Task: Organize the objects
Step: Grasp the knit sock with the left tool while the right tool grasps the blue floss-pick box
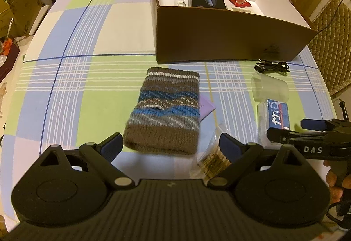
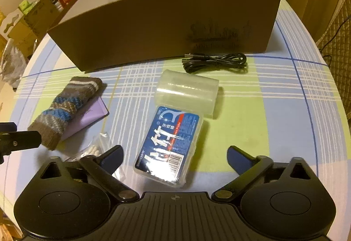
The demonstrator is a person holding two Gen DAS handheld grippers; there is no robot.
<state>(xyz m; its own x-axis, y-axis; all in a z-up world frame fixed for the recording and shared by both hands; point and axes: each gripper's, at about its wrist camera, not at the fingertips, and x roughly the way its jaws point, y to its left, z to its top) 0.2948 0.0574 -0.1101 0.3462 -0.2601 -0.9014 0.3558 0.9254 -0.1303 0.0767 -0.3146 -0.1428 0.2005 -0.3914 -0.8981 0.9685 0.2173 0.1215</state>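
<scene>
Both grippers hover empty over loose items lying near the brown box.

Left wrist view: the left gripper [image 1: 170, 145] has its jaws wide, with the knitted sleeve [image 1: 165, 110] just beyond them, long axis running near to far. Right wrist view: the right gripper [image 2: 175, 156] is equally wide, and the floss pick box [image 2: 170, 144] lies lengthwise between its fingers, likely the easier grab.

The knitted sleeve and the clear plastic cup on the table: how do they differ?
The knitted sleeve is soft, opaque wool in brown, blue and white stripes; the clear plastic cup is stiff, colourless and see-through. The sleeve lies flat, partly over a purple packet; the cup lies on its side against the floss pick box. Both rest on the checked tablecloth, outside the brown box, with neither gripper touching them.
</scene>
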